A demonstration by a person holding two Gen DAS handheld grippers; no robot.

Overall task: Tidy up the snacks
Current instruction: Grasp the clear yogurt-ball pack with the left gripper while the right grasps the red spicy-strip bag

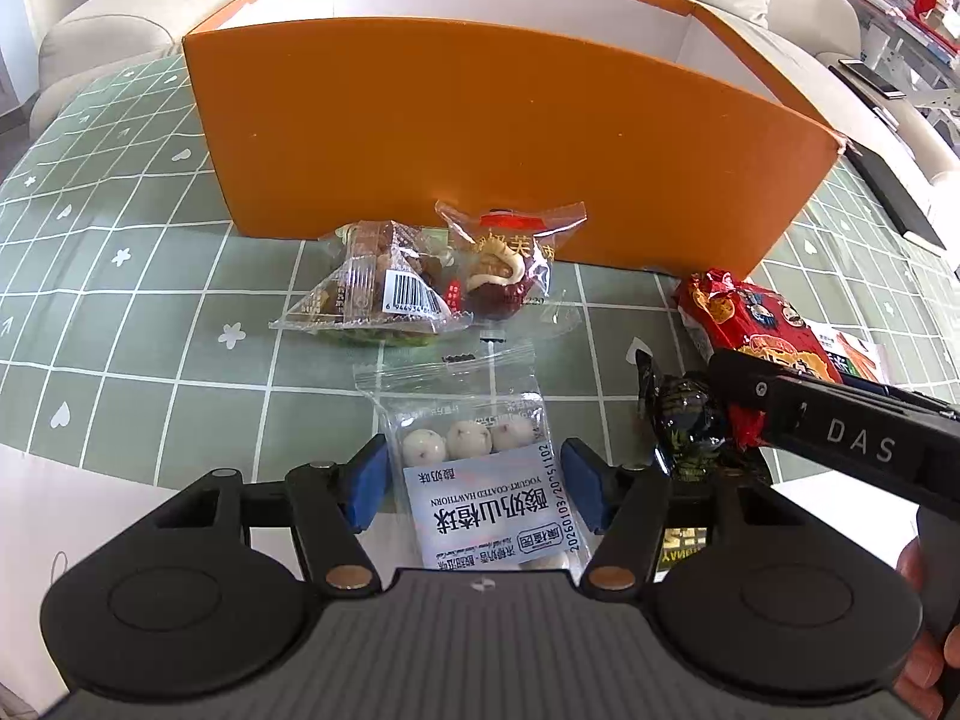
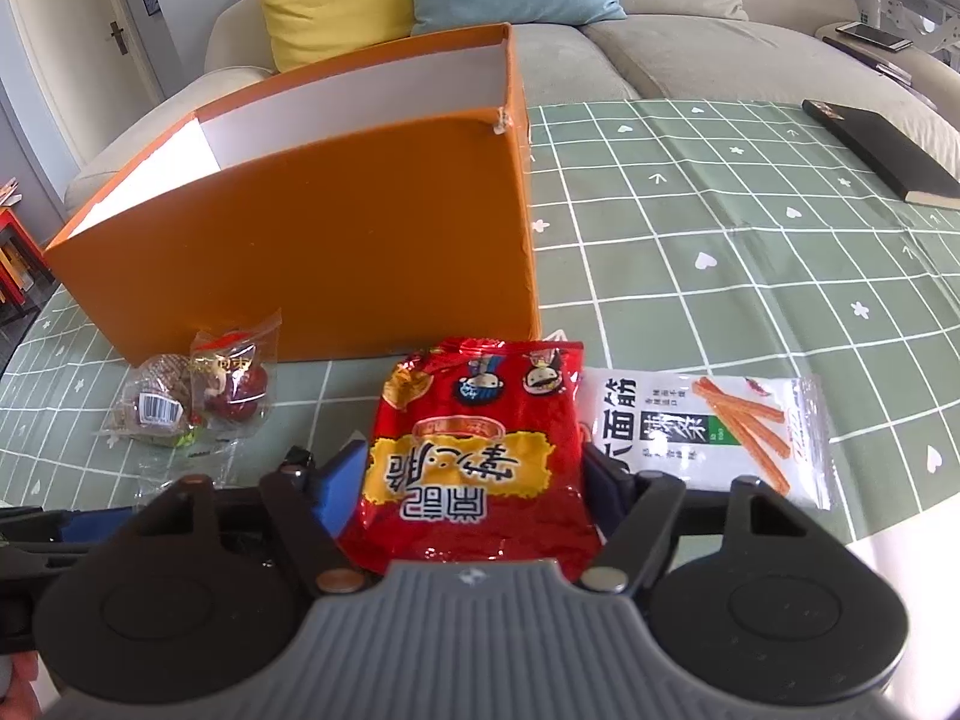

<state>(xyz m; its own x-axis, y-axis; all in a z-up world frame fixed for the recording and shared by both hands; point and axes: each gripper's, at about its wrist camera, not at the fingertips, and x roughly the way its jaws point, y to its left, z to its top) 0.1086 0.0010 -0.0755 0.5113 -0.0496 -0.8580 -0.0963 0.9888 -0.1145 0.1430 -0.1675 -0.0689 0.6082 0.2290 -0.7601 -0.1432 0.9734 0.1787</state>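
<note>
Left tool (image 1: 474, 483) is spread around the hawthorn packet (image 1: 480, 468); right tool (image 2: 474, 480) pinches the red snack bag (image 2: 480, 456) near the desk's (image 2: 720, 252) front edge.

Bright daylight, soft shadows; glare on snack wrappers; strong fisheye bending, dark corners; sharp focus.

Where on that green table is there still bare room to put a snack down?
Open cloth lies right of the orange box, between it and the black book, and beyond the white snack pack. More lies left of the clear packets. In front of the box it is crowded: red bag, hawthorn pack, both grippers.
</note>
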